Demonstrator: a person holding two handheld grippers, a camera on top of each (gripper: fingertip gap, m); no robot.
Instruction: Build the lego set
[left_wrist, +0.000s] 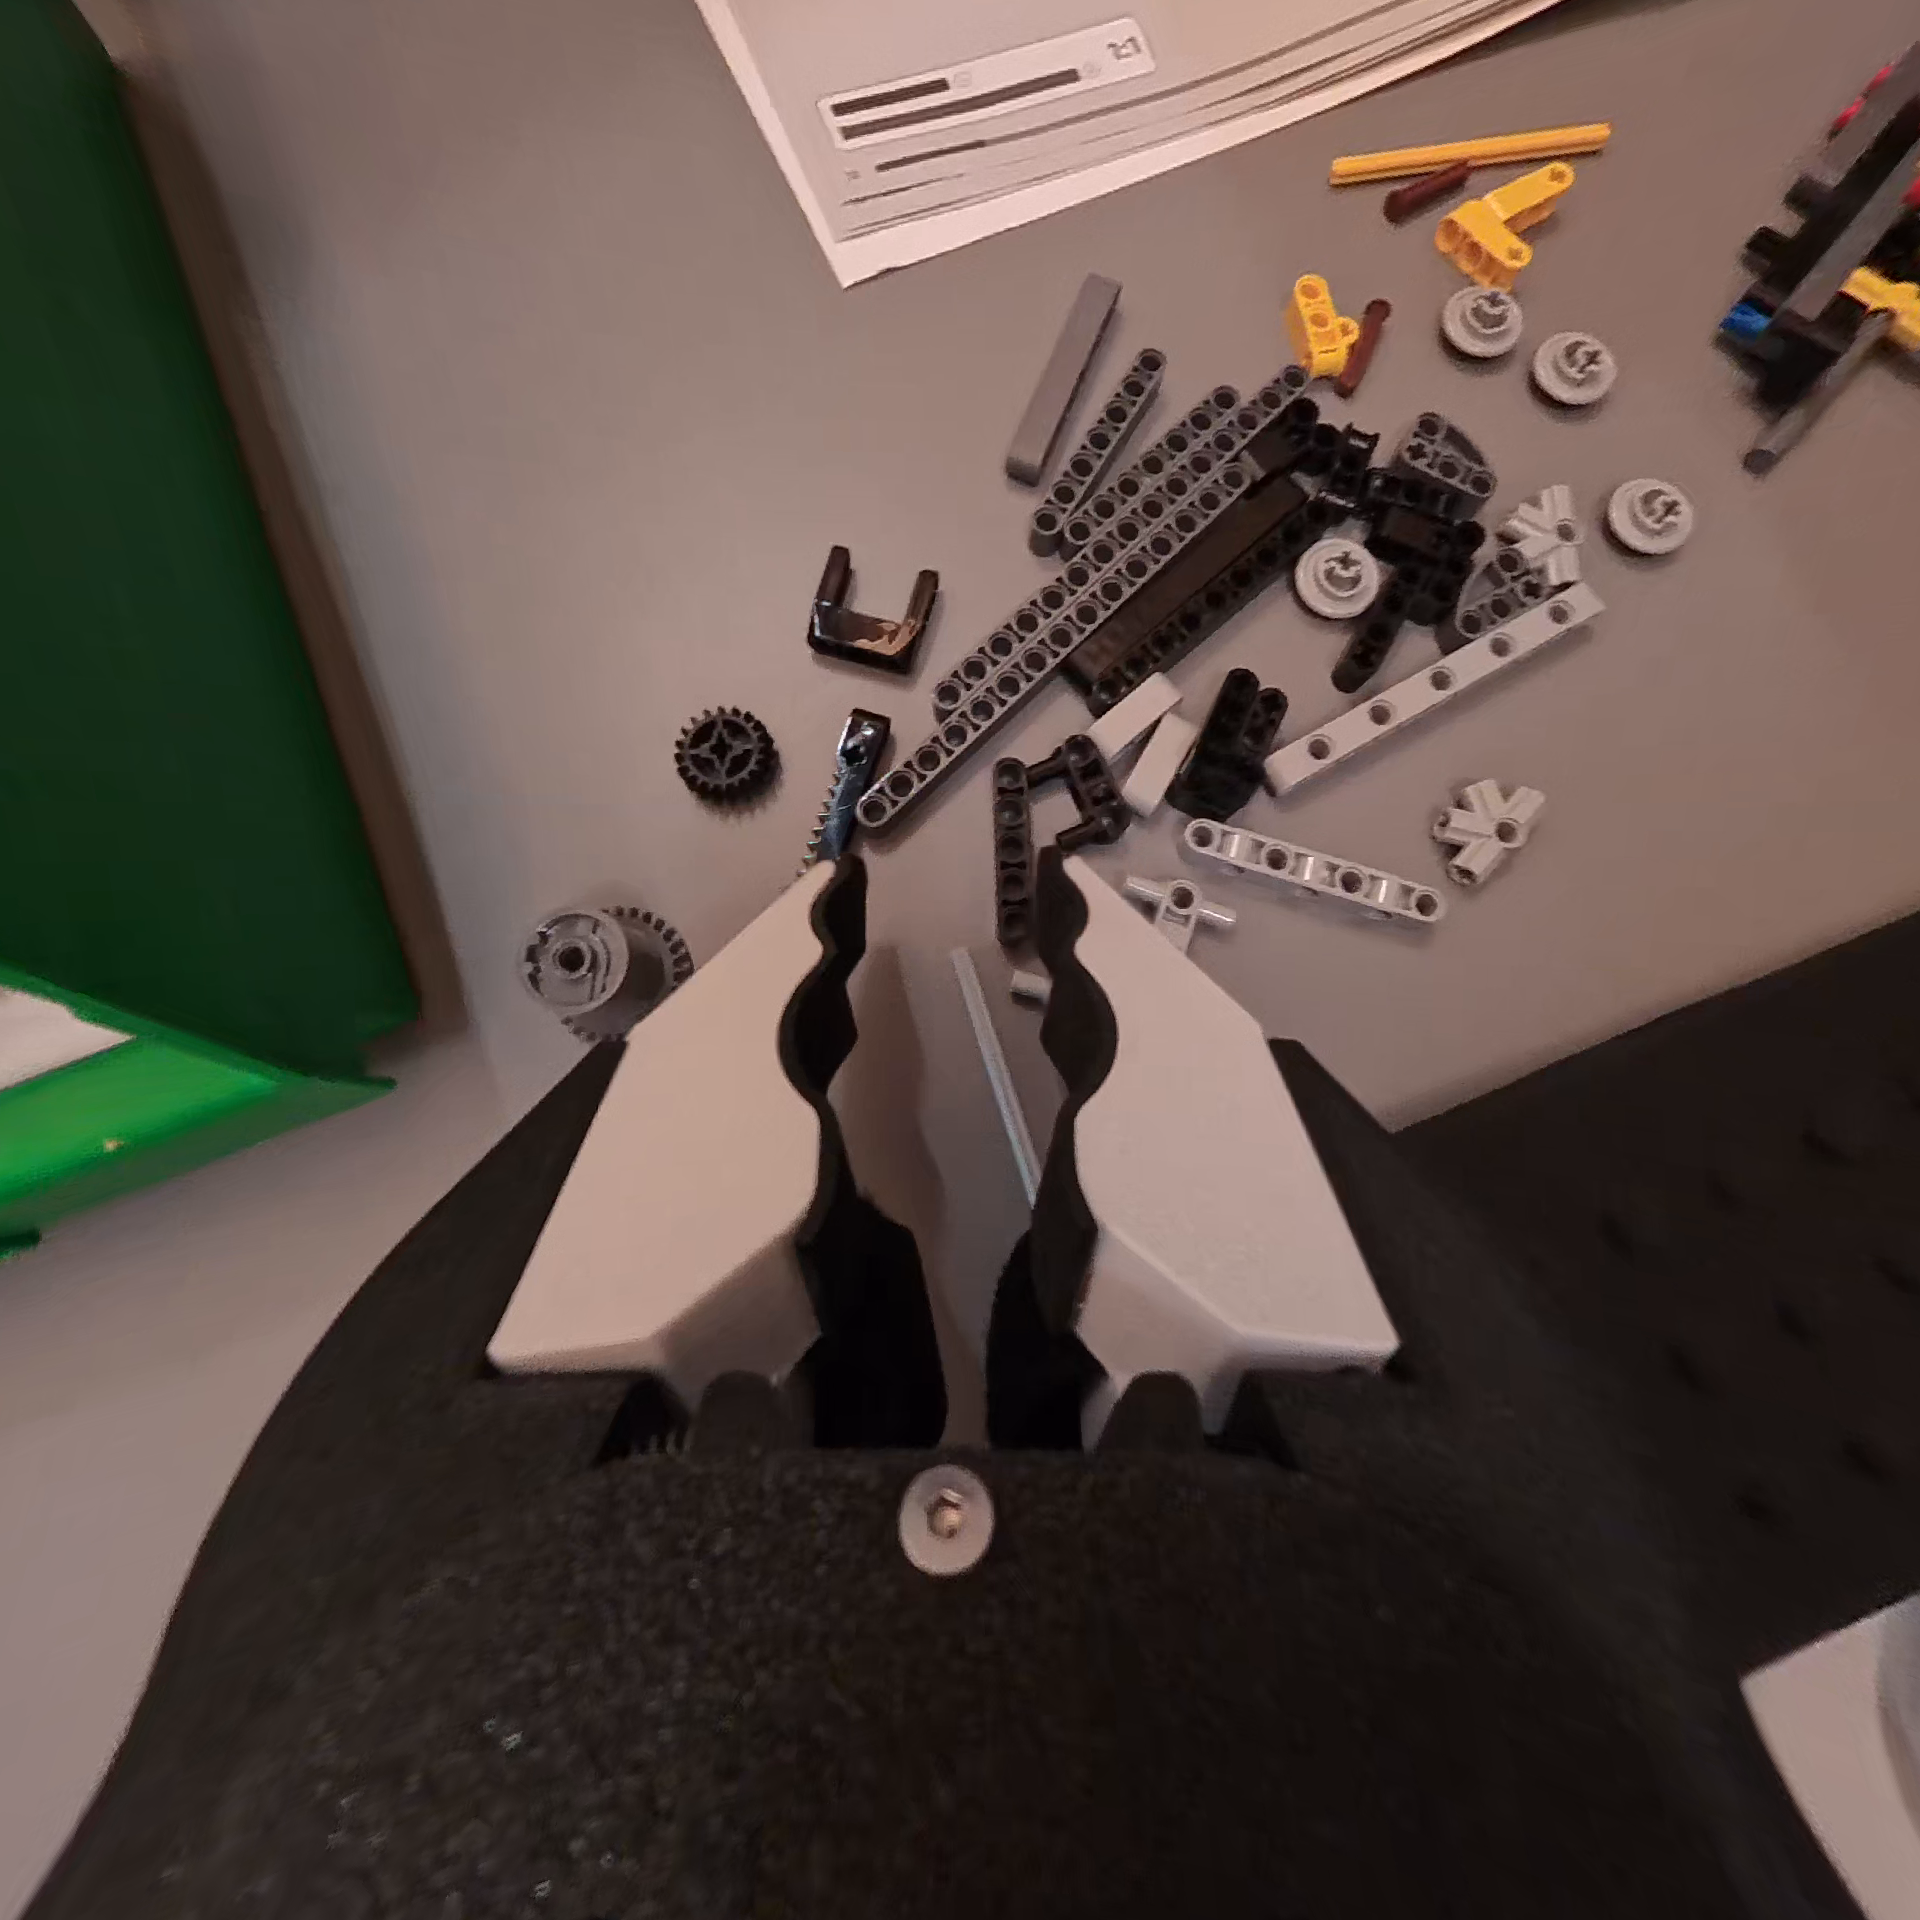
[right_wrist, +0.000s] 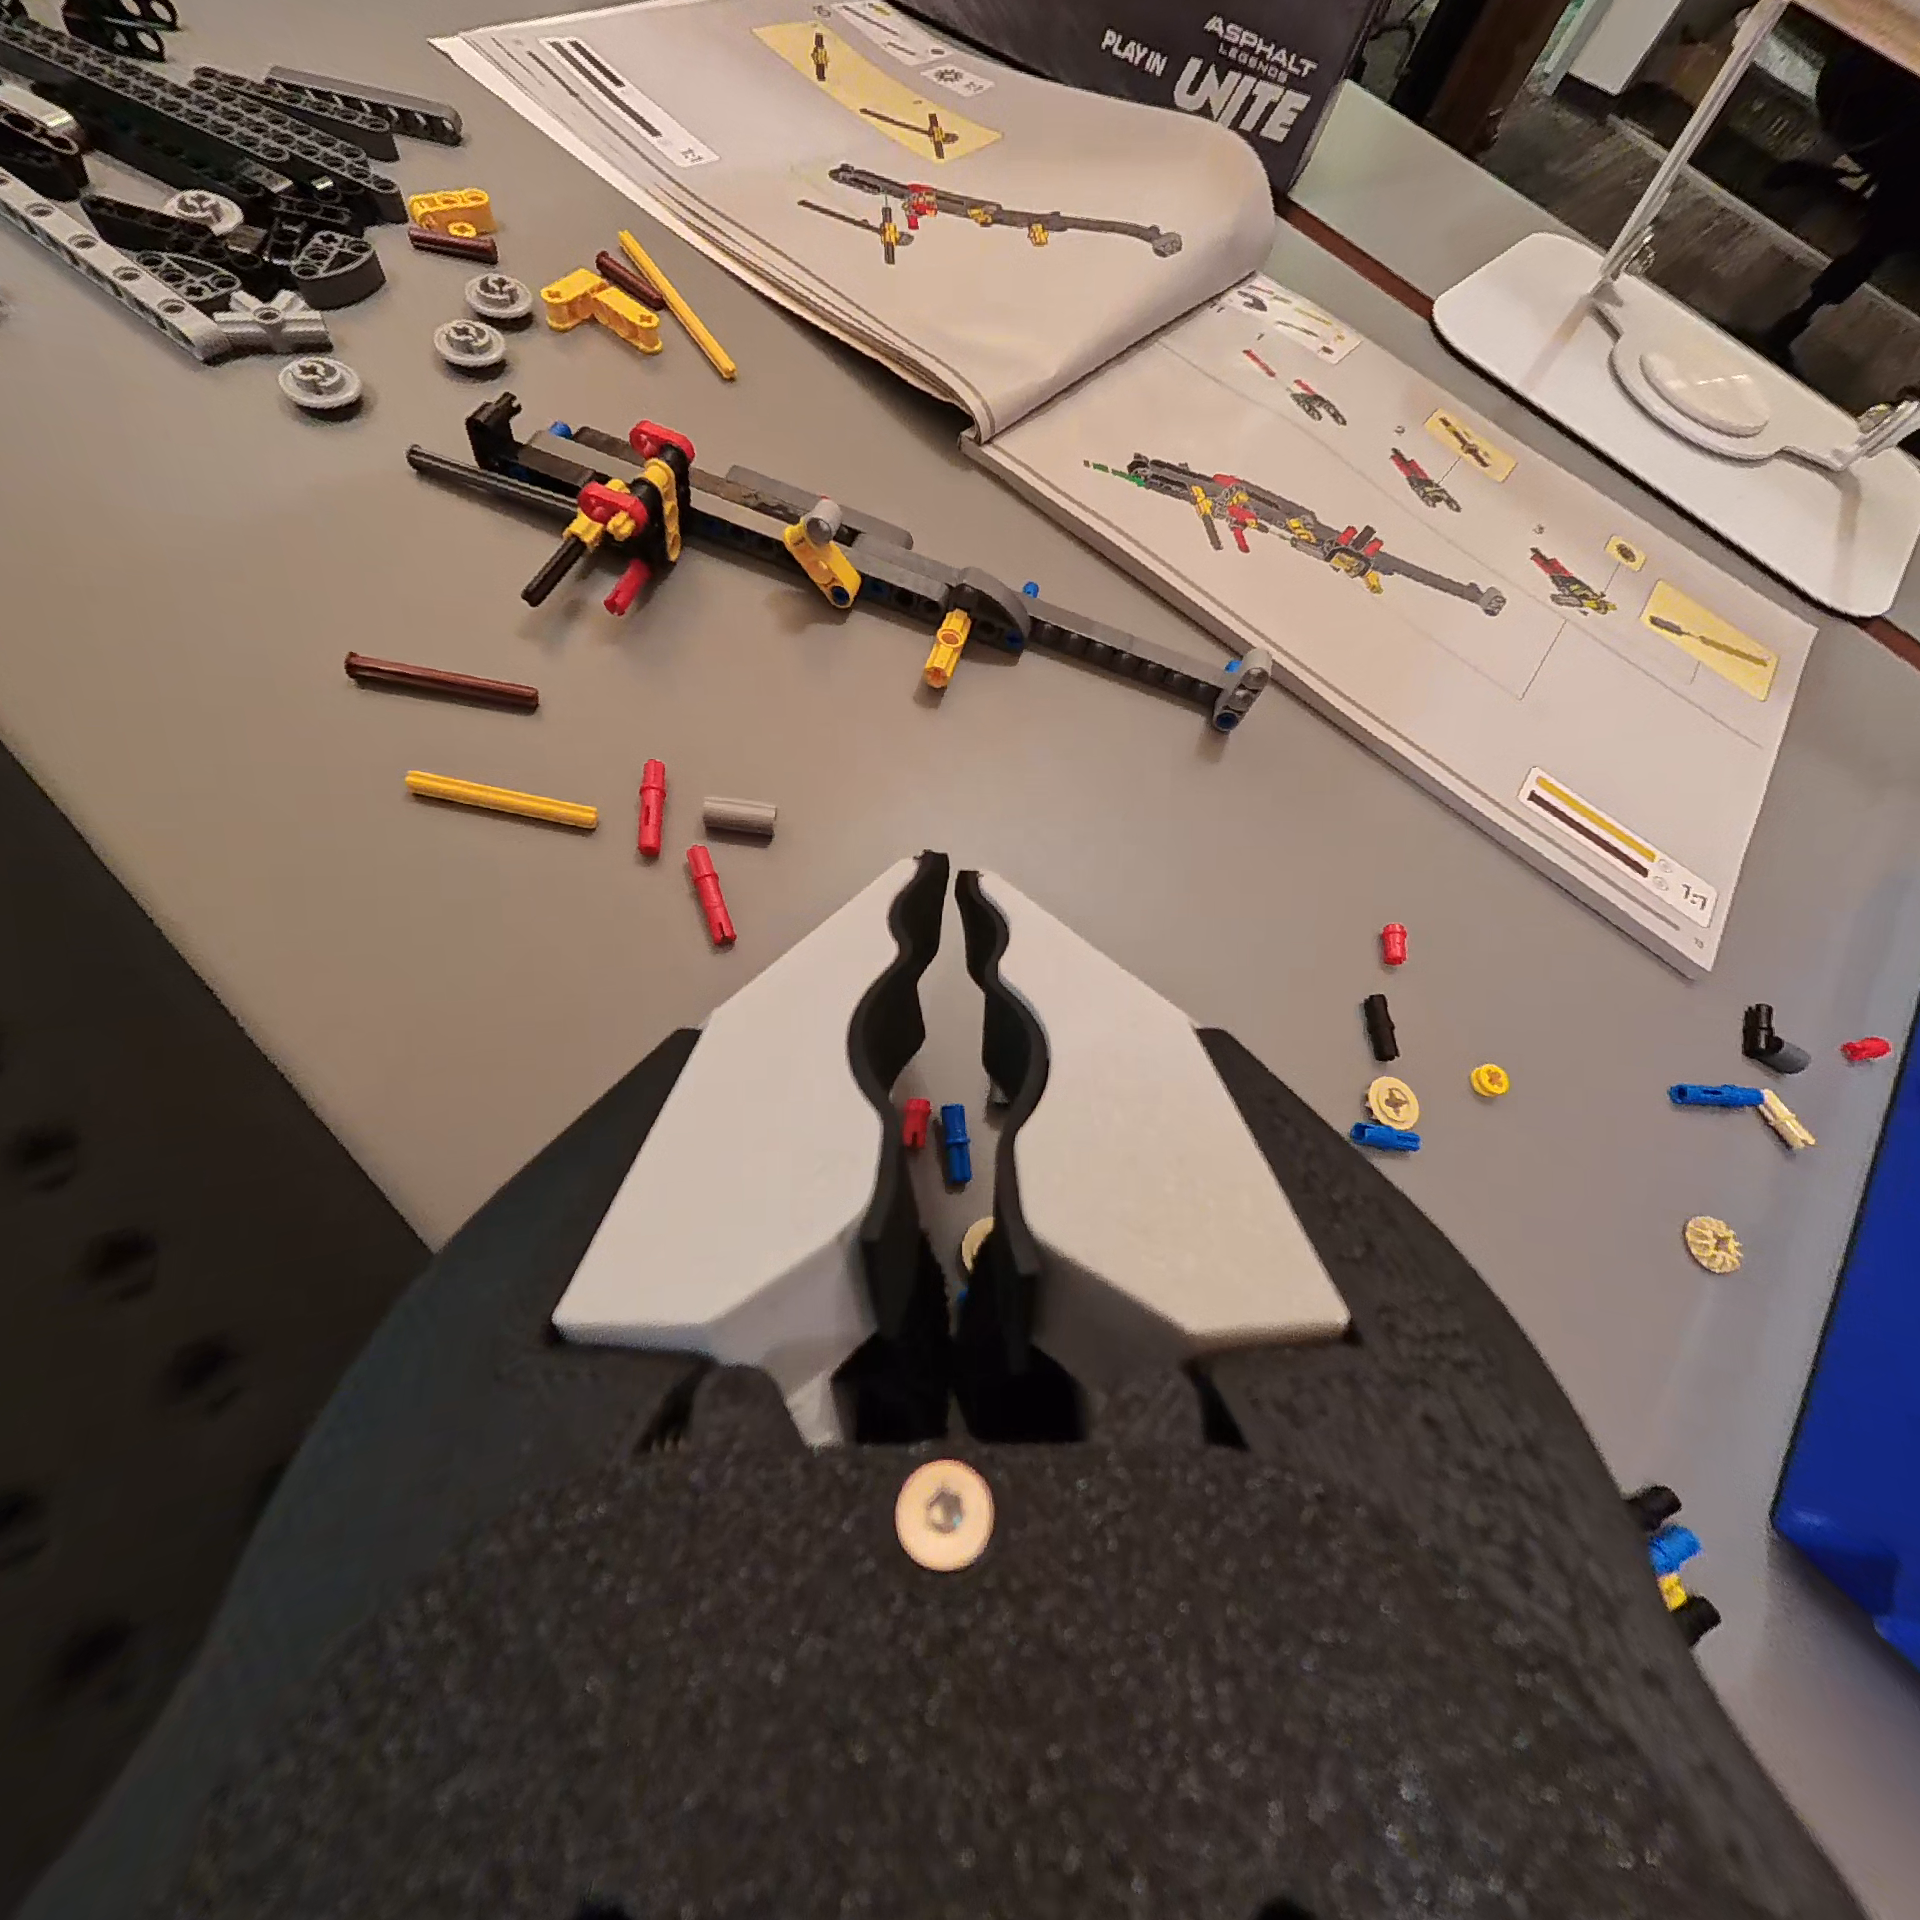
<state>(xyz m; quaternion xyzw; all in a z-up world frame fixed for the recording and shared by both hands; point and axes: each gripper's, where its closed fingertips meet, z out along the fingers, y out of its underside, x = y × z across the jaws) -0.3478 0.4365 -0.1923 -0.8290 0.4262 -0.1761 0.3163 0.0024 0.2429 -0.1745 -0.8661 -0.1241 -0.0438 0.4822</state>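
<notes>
My left gripper (left_wrist: 951, 868) is open and empty, low over the grey table. Its tips point at a pile of grey and black beams (left_wrist: 1174, 551), with a toothed rack piece (left_wrist: 844, 798) just off the left tip. My right gripper (right_wrist: 951, 871) is shut and empty, hovering over the table. The part-built long assembly (right_wrist: 831, 561), black and grey with red and yellow parts, lies ahead of it. The assembly also shows blurred at the top right of the left wrist view (left_wrist: 1849, 260). Two red pins (right_wrist: 712, 894), a grey sleeve (right_wrist: 738, 816) and a yellow axle (right_wrist: 499, 800) lie just ahead-left of the right tips.
An open instruction booklet (right_wrist: 1039, 312) lies behind the assembly. Small pins and bushes (right_wrist: 1392, 1101) are scattered at the right, beside a blue bin (right_wrist: 1860, 1403). A white stand base (right_wrist: 1683, 416) is at the far right. A green bin (left_wrist: 156, 623) stands on the left. A black gear (left_wrist: 727, 750) lies near it. There is about 40 cm between the tips of the two grippers.
</notes>
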